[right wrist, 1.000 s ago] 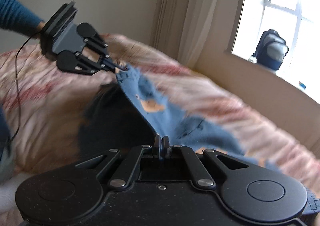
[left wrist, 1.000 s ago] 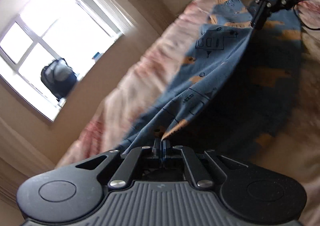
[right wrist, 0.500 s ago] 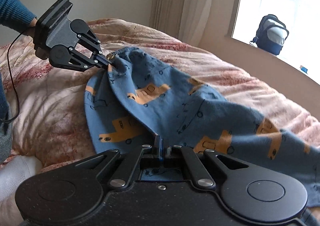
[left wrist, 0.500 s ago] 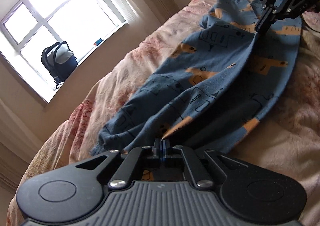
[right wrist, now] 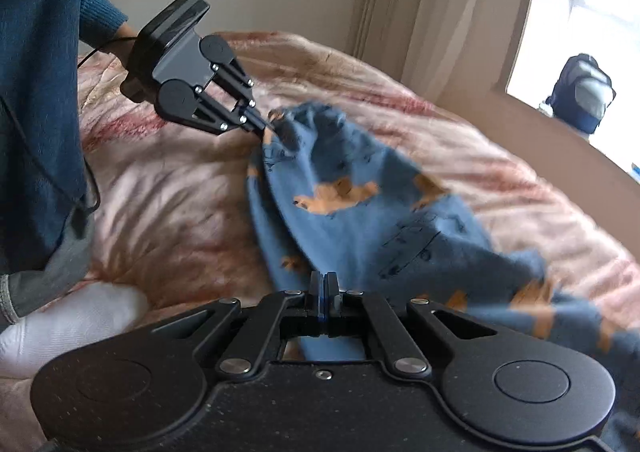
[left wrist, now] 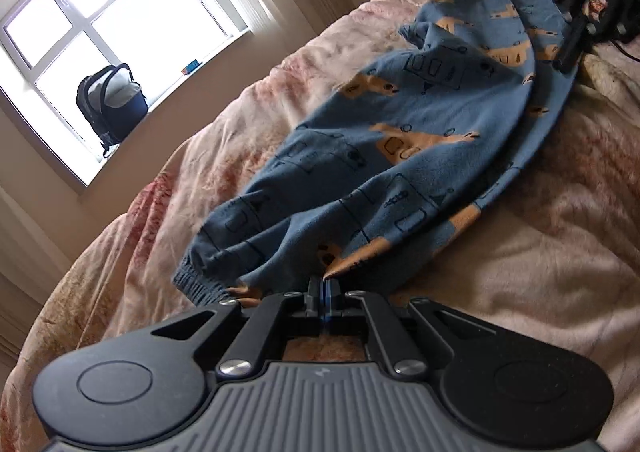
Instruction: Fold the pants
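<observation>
Blue pants printed with orange animals lie stretched over a pink patterned blanket on a bed. My left gripper is shut on the pants' near edge, beside a ribbed cuff. At the top right of the left wrist view, my right gripper pinches the far end of the fabric. In the right wrist view the right gripper is shut on the pants. There the left gripper holds the bunched far end, carried by a hand in a blue sleeve.
A dark backpack stands on the window sill beyond the bed, with curtains beside the window. The person's blue top and a white-clad limb are at the left of the right wrist view. A black cable hangs there.
Both grippers have sunk toward the bed with the pants still pinched. The fabric, earlier held up taut with shadow beneath, has settled slacker onto the blanket.
</observation>
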`<state>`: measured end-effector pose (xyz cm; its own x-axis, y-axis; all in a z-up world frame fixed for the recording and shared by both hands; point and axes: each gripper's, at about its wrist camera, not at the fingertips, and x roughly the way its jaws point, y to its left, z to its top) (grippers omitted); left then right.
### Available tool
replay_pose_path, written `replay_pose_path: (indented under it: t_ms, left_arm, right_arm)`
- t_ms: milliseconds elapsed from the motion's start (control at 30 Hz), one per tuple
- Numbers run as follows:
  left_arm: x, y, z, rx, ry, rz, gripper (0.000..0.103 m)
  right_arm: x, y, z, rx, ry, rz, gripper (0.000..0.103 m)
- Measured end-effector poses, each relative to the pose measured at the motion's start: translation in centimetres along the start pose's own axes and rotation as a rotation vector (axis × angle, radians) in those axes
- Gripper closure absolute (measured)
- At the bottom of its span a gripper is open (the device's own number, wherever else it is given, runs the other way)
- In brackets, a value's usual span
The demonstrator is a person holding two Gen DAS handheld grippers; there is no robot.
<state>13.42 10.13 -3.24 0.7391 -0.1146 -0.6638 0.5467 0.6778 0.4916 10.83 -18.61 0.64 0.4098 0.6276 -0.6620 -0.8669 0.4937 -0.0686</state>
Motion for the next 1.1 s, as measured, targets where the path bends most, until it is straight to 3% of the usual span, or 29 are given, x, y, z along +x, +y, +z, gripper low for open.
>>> replay_pose_path:
  t_ms: [200,367,467,600,700,767,800,1100]
  left_arm:
    - [-0.1,-0.1,0.0,-0.007,0.006,0.002,0.103]
    - [-0.1,-0.3,0.0,-0.017,0.011,0.007,0.103]
    - [-0.1,-0.2,0.0,-0.028,0.014,0.005,0.103]
    - [-0.2,-0.2,0.0,-0.03,0.016,0.005,0.103]
    - [-0.2,-0.2,0.0,-0.028,0.016,0.004,0.103]
    - [-0.2,-0.2,0.0,-0.032,0.016,0.003,0.103]
    - [-0.1,-0.1,0.0,-0.035,0.015,0.002,0.103]
    - [-0.2,0.0,-0.3,-0.049,0.015,-0.003,0.103]
  right_arm:
    - [1.1,0.5,-1.2,0.082,0.0,-0.014,0.103]
    - [-0.3,-0.8,-1.2,0.08,-0.027,-0.099,0.089]
    - [-0.4,-1.5,-1.3,0.042,-0.015,-0.149,0.07]
    - [0.4,-1.9,-1.7,0.002,0.005,-0.153,0.067]
    - [1.2,-1.8,-1.9,-0.03,0.025,-0.144,0.071]
    - [1.4,-1.5,-1.8,-0.058,0.035,-0.147,0.085]
    - [1.4,-1.4,-1.7,-0.08,0.038,-0.156,0.101]
    - [-1.0,0.1,-0.5,-0.169,0.037,-0.124,0.103]
